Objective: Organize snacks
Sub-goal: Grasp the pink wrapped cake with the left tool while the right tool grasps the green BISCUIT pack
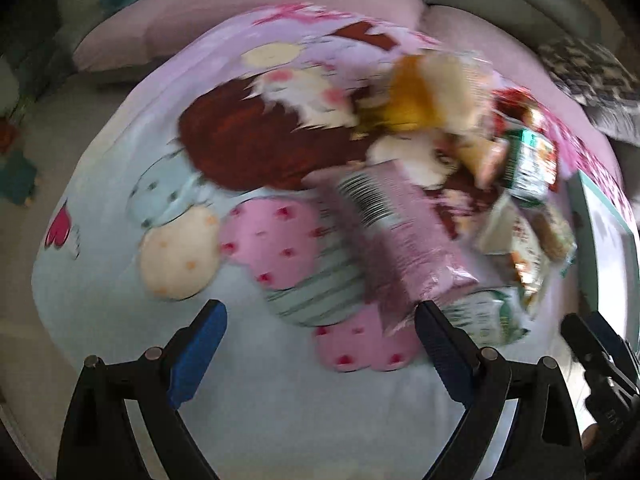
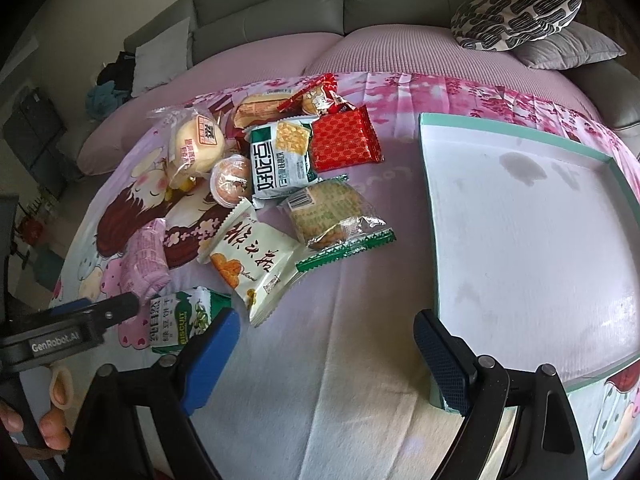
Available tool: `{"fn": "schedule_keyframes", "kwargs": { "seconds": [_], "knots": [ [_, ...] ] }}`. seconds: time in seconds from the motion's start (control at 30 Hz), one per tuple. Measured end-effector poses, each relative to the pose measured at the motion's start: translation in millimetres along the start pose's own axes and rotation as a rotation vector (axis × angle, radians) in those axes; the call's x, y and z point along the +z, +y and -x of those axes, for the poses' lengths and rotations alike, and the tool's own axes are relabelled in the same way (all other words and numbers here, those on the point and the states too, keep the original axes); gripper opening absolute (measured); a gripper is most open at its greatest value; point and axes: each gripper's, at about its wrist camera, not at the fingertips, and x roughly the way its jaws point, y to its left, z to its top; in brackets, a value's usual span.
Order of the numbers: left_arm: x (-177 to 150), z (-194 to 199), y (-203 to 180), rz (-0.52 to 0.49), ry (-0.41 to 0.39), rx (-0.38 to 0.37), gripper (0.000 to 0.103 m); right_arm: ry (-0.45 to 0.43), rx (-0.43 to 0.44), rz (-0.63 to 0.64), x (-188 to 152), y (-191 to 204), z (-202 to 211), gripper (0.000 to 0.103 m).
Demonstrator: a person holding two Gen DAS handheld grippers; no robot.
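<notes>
— Snacks (image 2: pixel 276 184) sit heaped just left of the empty tray (image 2: pixel 520 216). Which first?
— Probably the pink packet (image 1: pixel 404 240); my left gripper (image 1: pixel 320 344) hangs spread above it, right gripper (image 2: pixel 328 356) spread, empty.

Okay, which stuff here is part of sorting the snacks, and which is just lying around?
For the job: red patterned packet, green-and-white cracker pack, round bun, pink packet, teal-rimmed tray.
Lying about: patterned cushion, grey pillow, dark clothes.
</notes>
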Motion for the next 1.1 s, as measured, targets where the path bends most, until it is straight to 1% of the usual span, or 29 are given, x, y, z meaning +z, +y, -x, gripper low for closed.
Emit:
{"fn": "schedule_keyframes", "kwargs": {
  "seconds": [0.13,0.2,0.3,0.4,0.47,0.57,0.67,0.77,0.87,1.0,1.1],
  "knots": [
    [-1.1,-4.1,26.3,0.056,0.004,0.026,0.095,0.008,0.004,0.013,0.2,2.7,-1.3,0.091],
    [-0.8,-4.0,33.9,0.073,0.0,0.013,0.095,0.014,0.012,0.02,1.1,5.3,-1.9,0.091],
    [-2.1,0.7,42.2,0.071,-0.023,-0.012,0.095,0.029,0.067,0.028,4.0,14.5,-2.3,0.091],
    [1.7,5.1,45.1,0.064,-0.041,-0.046,0.095,0.041,0.11,0.077,5.9,33.8,-4.7,0.091],
    [5.4,7.5,41.8,0.06,-0.039,-0.067,0.095,0.065,0.13,0.117,6.4,50.1,-9.7,0.091],
    [7.7,8.8,31.1,0.039,-0.046,-0.077,0.095,0.124,0.152,0.157,6.9,69.9,-21.3,0.091],
    [11.4,15.9,10.2,0.005,-0.038,-0.122,0.095,0.162,0.146,0.196,5.2,85.7,-31.5,0.091],
    [19.4,8.2,-1.8,-0.031,-0.021,-0.15,0.095,0.193,0.133,0.225,2.1,97.1,-38.8,0.091],
    [26.0,-4.6,-7.3,-0.033,0.006,-0.163,0.095,0.211,0.13,0.235,2.1,105.4,-45.7,0.091],
    [36.0,-17.5,-15.2,-0.057,0.025,-0.143,0.095,0.236,0.104,0.251,2.8,114.3,-59.5,0.091],
    [46.4,-27.5,-25.2,-0.077,0.034,-0.12,0.095,0.232,0.082,0.259,4.8,117.3,-65.9,0.091]
  ]
}}
